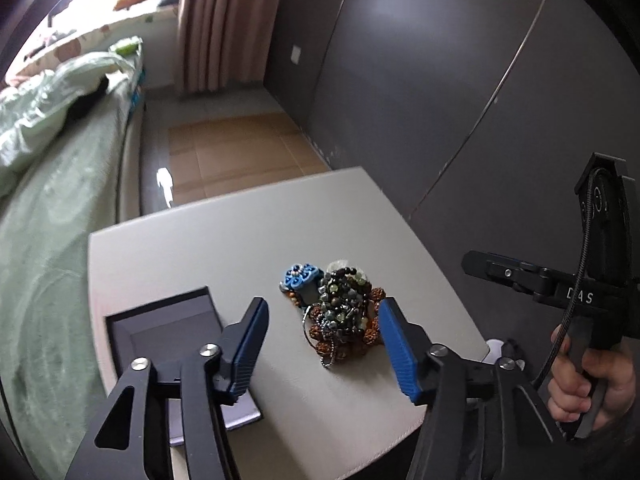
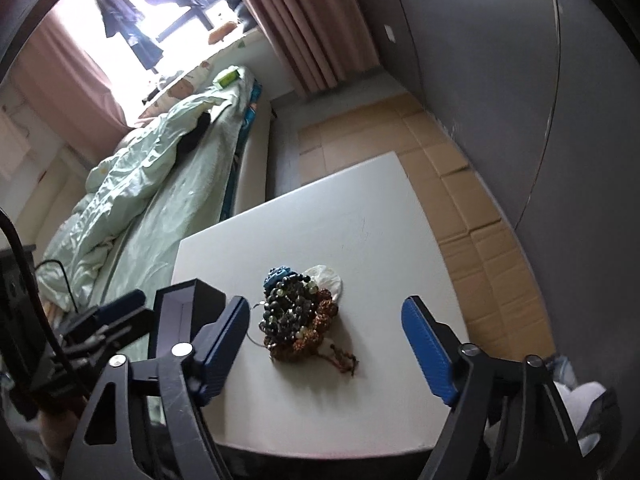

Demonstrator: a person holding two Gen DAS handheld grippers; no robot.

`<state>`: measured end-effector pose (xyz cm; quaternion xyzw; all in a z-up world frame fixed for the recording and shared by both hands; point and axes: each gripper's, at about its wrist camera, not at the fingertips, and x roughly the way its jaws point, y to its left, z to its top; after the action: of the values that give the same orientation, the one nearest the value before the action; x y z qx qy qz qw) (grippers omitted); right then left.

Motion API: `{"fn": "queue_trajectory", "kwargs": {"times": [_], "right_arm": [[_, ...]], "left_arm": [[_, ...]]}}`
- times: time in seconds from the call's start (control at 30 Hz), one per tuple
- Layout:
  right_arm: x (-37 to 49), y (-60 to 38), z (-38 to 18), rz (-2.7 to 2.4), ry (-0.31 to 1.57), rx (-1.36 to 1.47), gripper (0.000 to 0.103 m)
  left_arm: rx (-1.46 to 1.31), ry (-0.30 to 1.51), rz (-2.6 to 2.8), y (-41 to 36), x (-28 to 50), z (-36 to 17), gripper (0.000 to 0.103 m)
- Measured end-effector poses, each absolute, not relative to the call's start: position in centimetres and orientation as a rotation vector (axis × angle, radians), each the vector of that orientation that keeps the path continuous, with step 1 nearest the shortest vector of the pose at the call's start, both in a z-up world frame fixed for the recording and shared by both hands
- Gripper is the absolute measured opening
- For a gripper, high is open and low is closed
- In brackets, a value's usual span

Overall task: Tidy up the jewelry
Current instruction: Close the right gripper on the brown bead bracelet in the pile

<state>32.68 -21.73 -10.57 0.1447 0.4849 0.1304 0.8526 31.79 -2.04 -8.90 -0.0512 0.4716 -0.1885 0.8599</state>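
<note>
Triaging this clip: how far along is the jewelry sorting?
Barely started. Done: nothing visible; the open box looks empty. In hand: nothing; the left gripper and right gripper hover with jaws apart, gripping nothing, above the table. Left: the whole tangled pile of beads, with its blue flower piece, sits beside the box.

My fingers [image 1: 400,352] wear ribbed blue rubbery pads on matt black arms with shiny metal screws. The table [image 1: 224,248] looks smooth, matt and off-white. The beads [image 1: 340,312] mix glossy dark stones with rough brown seeds. The box [image 1: 160,328] is matt dark.
</note>
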Motion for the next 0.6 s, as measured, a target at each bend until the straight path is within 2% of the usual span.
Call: {"fn": "queue_trajectory", "kwargs": {"times": [0.2,0.43,0.6], "right_arm": [[33.8,-20.8,-13.8,0.300,1.064,0.360,0.066],[35.2,-19.7,-15.6,0.315,1.110,0.431,0.065],[36.1,-20.5,-17.8,0.299,1.171,0.521,0.065]], "left_arm": [[-0.131,1.072,-0.413,-2.6,34.1,-12.1,0.052],[-0.087,1.161,-0.373,-3.7,36.0,-15.2,0.050],[-0.062,1.200,-0.363,-4.1,36.8,-16.9,0.043]]}}
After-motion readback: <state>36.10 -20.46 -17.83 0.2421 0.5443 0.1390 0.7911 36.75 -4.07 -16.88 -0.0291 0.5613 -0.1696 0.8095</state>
